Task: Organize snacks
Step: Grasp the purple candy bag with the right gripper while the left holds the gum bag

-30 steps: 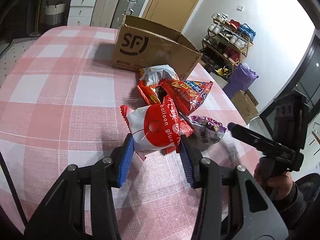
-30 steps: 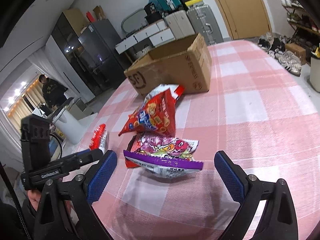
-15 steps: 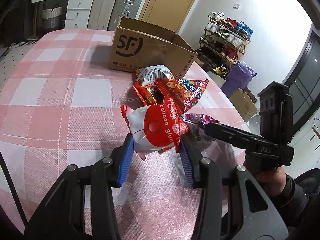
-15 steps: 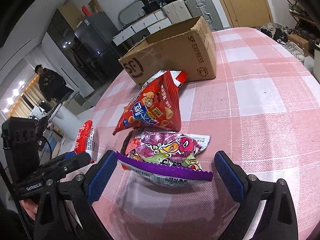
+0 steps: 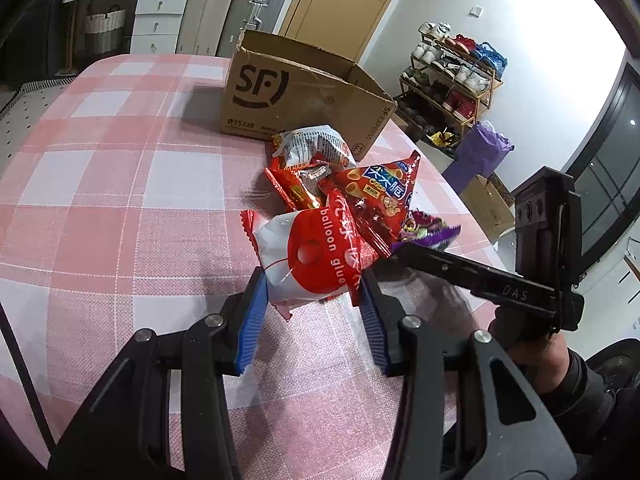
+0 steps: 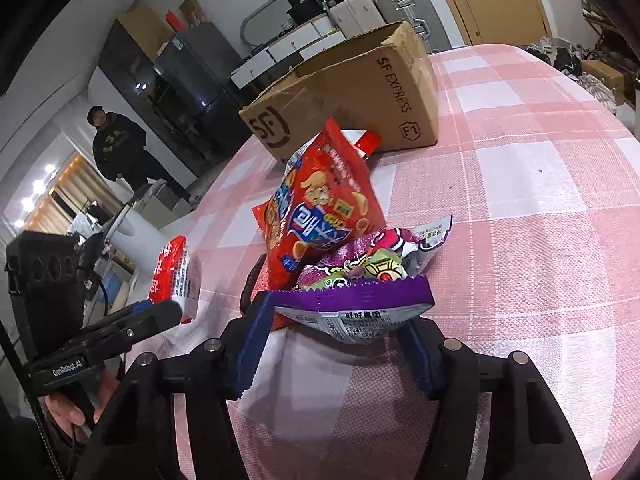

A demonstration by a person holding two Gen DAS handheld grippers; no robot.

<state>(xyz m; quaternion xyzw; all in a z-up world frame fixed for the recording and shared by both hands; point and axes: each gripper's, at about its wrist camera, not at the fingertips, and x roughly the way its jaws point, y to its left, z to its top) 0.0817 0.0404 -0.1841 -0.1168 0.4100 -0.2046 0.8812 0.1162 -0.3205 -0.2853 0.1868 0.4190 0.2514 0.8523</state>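
My left gripper [image 5: 310, 280] is shut on a red-and-white "balloon glue" packet [image 5: 312, 256], held just above the pink checked tablecloth [image 5: 120, 200]. My right gripper [image 6: 338, 314] has its jaws closing on a purple snack packet [image 6: 352, 300]; both blue pads press on its sealed edge and the bag bunches up. A red triangular crisp bag [image 6: 320, 200] leans just behind it, with a silver-white bag [image 5: 312, 144] and a small red packet [image 5: 296, 188] further back. The open SF cardboard box [image 5: 304, 92] stands behind the pile.
A person [image 6: 116, 148] stands far left beyond the table. A shoe rack [image 5: 456, 68] and a purple bag [image 5: 480, 152] are on the floor past the table's right edge. Suitcases and drawers line the back wall.
The right gripper's jaws have come in from wide apart onto the purple packet, which has crumpled and lifted at its edge. The left gripper and its packet have stayed put.
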